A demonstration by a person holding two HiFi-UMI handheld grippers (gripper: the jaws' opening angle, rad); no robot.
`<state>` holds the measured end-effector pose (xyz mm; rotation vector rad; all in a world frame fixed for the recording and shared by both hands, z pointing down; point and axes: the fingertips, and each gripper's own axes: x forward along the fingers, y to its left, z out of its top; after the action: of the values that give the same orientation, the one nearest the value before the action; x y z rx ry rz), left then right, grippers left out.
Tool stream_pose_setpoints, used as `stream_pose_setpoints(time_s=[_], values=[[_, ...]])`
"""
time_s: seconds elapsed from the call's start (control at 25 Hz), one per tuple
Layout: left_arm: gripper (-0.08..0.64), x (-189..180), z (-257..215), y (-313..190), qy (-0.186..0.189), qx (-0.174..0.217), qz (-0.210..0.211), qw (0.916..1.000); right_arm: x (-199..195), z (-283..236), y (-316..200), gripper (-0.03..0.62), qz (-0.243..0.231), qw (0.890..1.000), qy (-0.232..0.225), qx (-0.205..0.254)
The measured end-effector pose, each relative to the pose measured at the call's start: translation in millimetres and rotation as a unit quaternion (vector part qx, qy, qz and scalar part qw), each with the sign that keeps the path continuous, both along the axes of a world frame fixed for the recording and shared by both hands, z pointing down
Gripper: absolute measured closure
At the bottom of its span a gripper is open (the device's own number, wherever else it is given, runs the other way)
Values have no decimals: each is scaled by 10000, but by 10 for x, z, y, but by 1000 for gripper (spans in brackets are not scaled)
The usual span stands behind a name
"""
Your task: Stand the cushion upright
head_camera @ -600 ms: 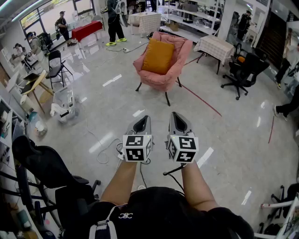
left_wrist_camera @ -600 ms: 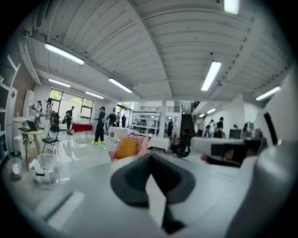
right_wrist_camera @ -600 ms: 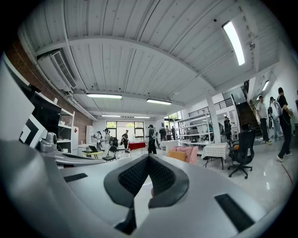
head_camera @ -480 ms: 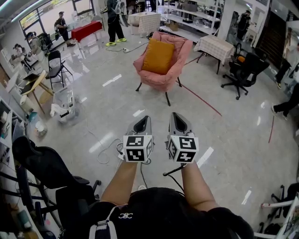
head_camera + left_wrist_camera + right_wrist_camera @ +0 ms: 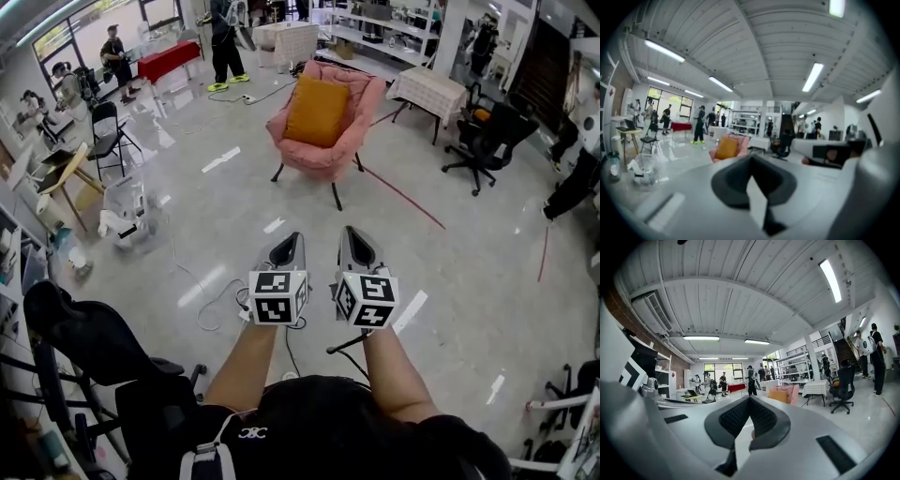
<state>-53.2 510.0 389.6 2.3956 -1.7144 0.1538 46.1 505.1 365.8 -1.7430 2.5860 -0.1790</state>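
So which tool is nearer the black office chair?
Right. The black office chair stands far ahead to the right; the right tool is on that side, the left tool further.

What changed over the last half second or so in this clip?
The head view shifted a little: the pink armchair and orange cushion sit slightly higher in the picture. A bystander at the right edge walked on. Nothing was gripped or released. The left gripper and right gripper stay shut, empty, side by side, far from the cushion.
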Motion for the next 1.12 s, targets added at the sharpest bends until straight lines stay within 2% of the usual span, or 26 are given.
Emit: stream_pose_setpoints(time_s=[0.28, 0.48, 0.72, 0.92, 1.12], values=[[563, -239, 95, 0, 17, -67, 105, 9999, -309, 62, -25, 600, 47, 9999, 98, -85], [561, -547, 194, -35, 90, -143, 127, 9998, -577, 67, -44, 600, 147, 9999, 28, 84], [563, -787, 306, -122, 174, -238, 9, 9996, -834, 184, -180, 600, -14, 9999, 91, -81], [563, -861, 381, -377, 111, -269, -67, 9996, -920, 302, -457, 600, -89, 9998, 85, -170], [563, -839, 414, -892, 33, -214, -171, 9996, -868, 345, -1021, 600, -148, 9997, -73, -162]])
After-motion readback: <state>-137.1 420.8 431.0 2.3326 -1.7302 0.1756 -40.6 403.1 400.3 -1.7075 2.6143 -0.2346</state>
